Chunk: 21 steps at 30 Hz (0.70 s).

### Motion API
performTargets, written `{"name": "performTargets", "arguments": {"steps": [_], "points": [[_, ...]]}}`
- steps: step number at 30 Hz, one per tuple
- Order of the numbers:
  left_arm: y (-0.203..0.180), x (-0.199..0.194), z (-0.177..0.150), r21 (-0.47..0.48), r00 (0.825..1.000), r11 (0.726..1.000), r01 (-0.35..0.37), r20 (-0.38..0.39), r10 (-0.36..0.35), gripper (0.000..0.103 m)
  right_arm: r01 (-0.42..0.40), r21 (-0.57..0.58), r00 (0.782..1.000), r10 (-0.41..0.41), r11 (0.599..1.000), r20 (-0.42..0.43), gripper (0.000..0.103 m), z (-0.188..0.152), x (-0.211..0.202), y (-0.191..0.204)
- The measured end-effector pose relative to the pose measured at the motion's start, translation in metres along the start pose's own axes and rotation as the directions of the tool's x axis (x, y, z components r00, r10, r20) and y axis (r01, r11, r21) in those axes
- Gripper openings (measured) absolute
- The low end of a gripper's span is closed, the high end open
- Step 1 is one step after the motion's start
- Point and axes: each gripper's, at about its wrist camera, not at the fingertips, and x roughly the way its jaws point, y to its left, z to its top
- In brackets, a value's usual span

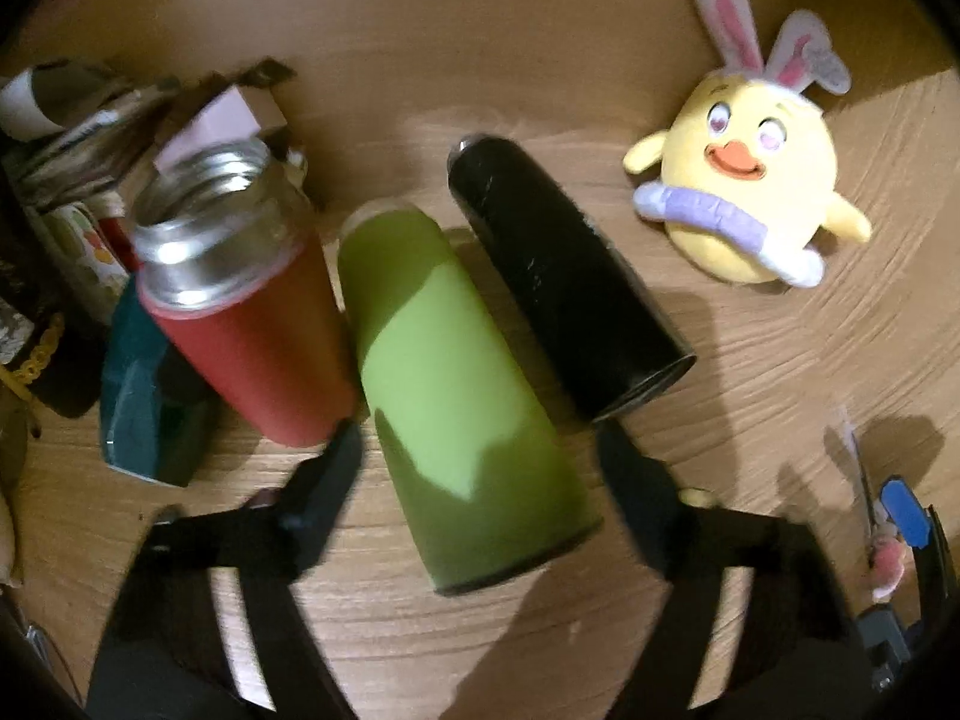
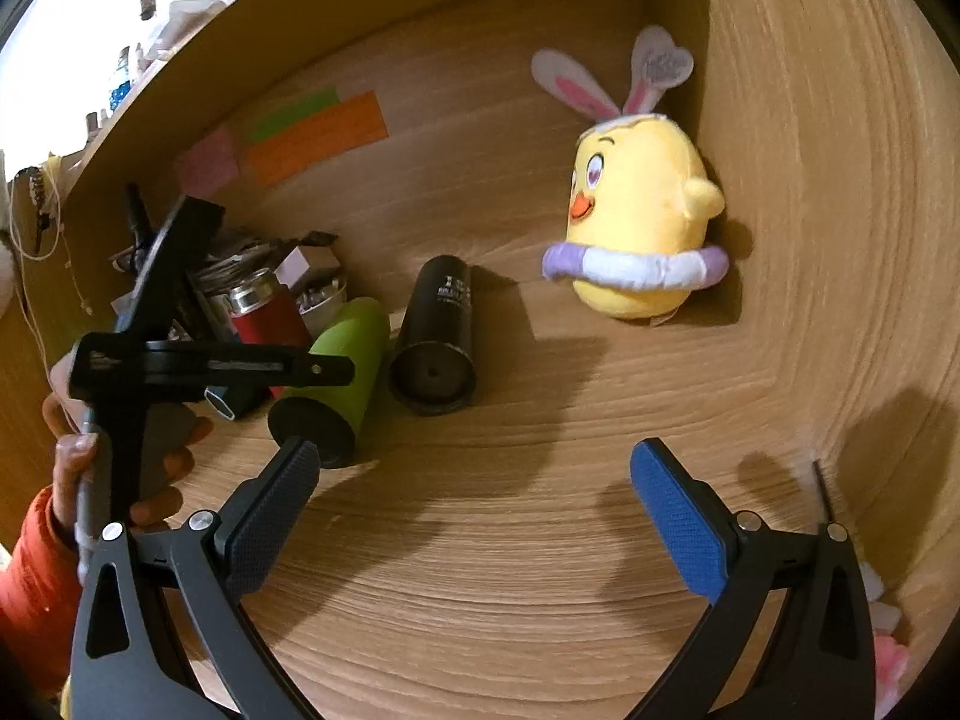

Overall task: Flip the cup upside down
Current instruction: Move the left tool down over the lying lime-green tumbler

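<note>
Green cup lying on its side between the spread fingers of the left claw.

The green cup (image 1: 456, 372) lies tilted on the wooden surface (image 1: 780, 360), its dark end toward the left claw (image 1: 474, 450), whose two black fingers stand apart on either side of it without clearly touching it. Just beside it on one side stands a red flask (image 1: 252, 312) with a steel mouth; on the other lies a black cup (image 1: 564, 276), also on its side. A yellow chick plush (image 1: 750, 180) with rabbit ears sits well apart. The right claw (image 2: 474, 510), blue-padded, hangs wide apart and empty above bare surface, near the cups but clear of them.
</note>
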Motion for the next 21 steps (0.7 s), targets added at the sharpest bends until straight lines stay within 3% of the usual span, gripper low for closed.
{"name": "performTargets", "arguments": {"steps": [12,21], "points": [[0.000,-0.024,-0.019,-0.056,0.999,0.998,-0.017,0.036,0.020,0.060,-0.027,-0.049,0.999,0.025,0.998,-0.029,0.103,-0.007,-0.003,0.021],[0.007,-0.069,-0.071,-0.072,0.999,0.997,-0.011,0.047,0.014,0.055,-0.037,-0.099,0.999,0.035,0.994,-0.018,0.103,-0.021,-0.027,0.040]]}}
